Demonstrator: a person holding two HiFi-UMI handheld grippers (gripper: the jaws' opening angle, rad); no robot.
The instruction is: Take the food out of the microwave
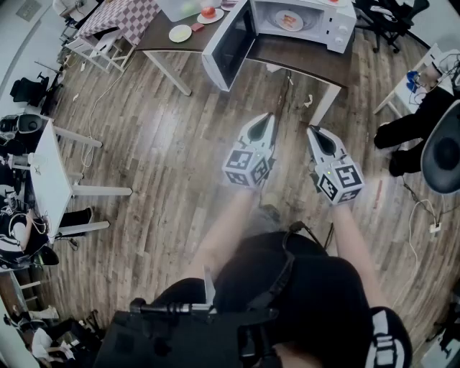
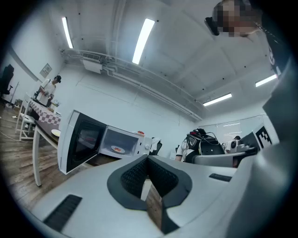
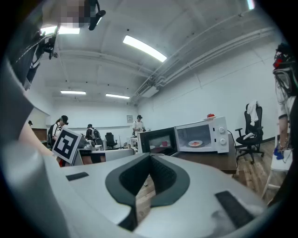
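Note:
A white microwave [image 1: 332, 27] stands on a dark table [image 1: 302, 61] at the top of the head view, its door [image 1: 228, 49] swung open to the left. Inside lies a white plate with reddish food [image 1: 289, 20], also seen as the plate [image 2: 118, 149] in the left gripper view and the plate [image 3: 196, 143] in the right gripper view. My left gripper [image 1: 269, 119] and right gripper [image 1: 312, 132] hover side by side over the wooden floor, well short of the table. Both are shut with nothing in them.
A second plate [image 1: 180, 33] and a plate with red food [image 1: 210, 14] sit on the table left of the microwave. A white desk [image 1: 50, 169] stands at left, office chairs [image 1: 440, 147] at right. People stand in the room's background [image 3: 137, 123].

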